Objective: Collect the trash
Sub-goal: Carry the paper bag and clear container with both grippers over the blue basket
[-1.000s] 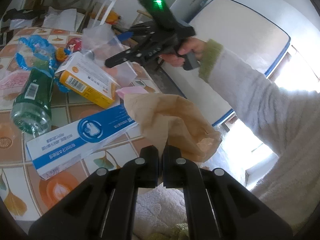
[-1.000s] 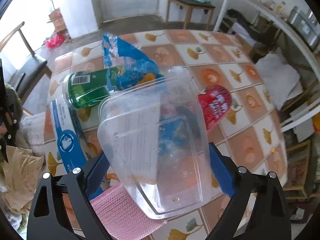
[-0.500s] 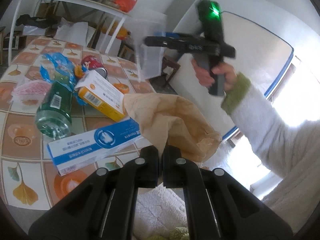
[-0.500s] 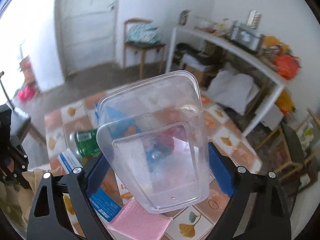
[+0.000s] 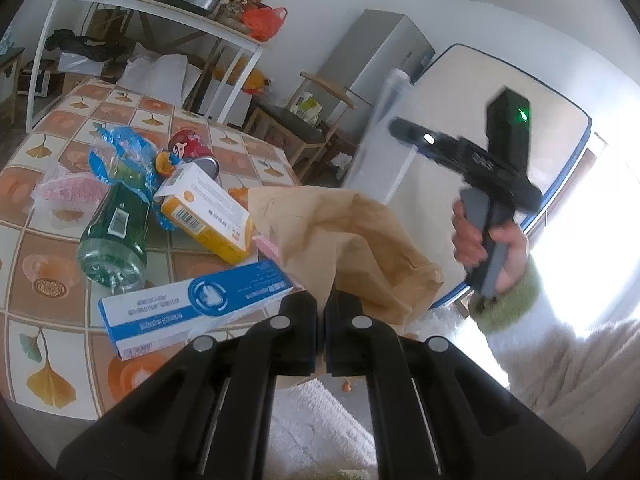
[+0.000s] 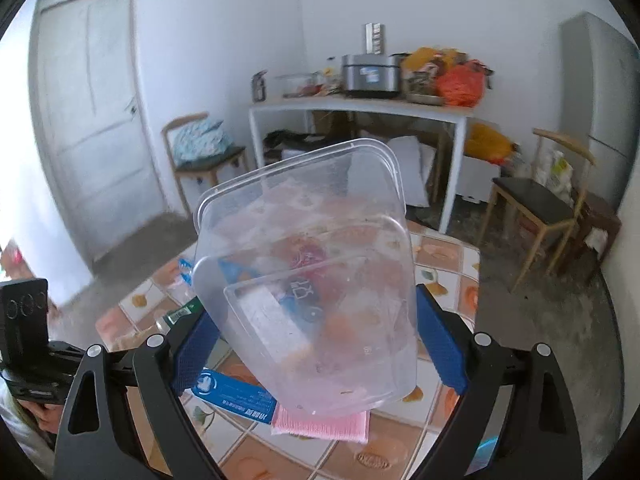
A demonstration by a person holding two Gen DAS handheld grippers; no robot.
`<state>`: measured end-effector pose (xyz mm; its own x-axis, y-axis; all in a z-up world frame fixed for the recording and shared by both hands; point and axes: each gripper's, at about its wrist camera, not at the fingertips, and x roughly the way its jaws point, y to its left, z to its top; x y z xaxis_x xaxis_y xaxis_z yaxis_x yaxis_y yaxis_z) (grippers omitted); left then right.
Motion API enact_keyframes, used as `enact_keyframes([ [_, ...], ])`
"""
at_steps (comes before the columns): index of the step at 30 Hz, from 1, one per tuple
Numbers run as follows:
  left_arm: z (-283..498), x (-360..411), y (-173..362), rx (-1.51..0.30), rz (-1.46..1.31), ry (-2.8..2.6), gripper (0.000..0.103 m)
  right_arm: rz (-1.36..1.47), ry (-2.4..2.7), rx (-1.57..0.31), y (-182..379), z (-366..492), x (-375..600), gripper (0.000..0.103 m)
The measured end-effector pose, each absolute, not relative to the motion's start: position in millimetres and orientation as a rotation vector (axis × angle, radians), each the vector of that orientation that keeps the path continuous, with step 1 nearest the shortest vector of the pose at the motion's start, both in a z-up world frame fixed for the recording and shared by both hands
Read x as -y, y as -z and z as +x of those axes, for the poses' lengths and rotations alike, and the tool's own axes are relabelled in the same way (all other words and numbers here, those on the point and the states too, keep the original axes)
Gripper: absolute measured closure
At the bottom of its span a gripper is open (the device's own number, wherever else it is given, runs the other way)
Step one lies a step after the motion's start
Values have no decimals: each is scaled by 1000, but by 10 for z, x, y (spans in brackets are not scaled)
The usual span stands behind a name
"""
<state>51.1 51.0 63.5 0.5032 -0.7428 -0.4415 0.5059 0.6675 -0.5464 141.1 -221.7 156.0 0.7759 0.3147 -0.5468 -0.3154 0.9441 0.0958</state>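
Down at the bottom of the left wrist view, the left gripper [image 5: 321,322] was pinched tight on the brown paper bag [image 5: 344,236]. Center frame on the other camera, the right gripper [image 6: 316,336] was clamped around a clear plastic container [image 6: 308,276], up above the tiled table [image 6: 440,256].

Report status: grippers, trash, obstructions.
Left gripper shut on paper bag. Right gripper shut on clear container, off the table. Nothing seen blocking the bag's mouth.
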Motion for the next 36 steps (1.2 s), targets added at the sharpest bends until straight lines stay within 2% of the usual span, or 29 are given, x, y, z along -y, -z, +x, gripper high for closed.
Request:
enact_keyframes([
  [12,669,-71,-902,-702,-364,829,102,218,-195,-545,-1524,778,2957,15],
  [21,1029,948,-1122,-739,-252,983,102,352,36,-524,-1340,81,3830,14],
  [28,1243,2254,-1019,-853,-96,1129,102,527,221,-553,-805,-380,4607,14],
  [36,1436,3760,-251,-1117,151,1130,101,775,409,-635,219,-608,5457,14],
])
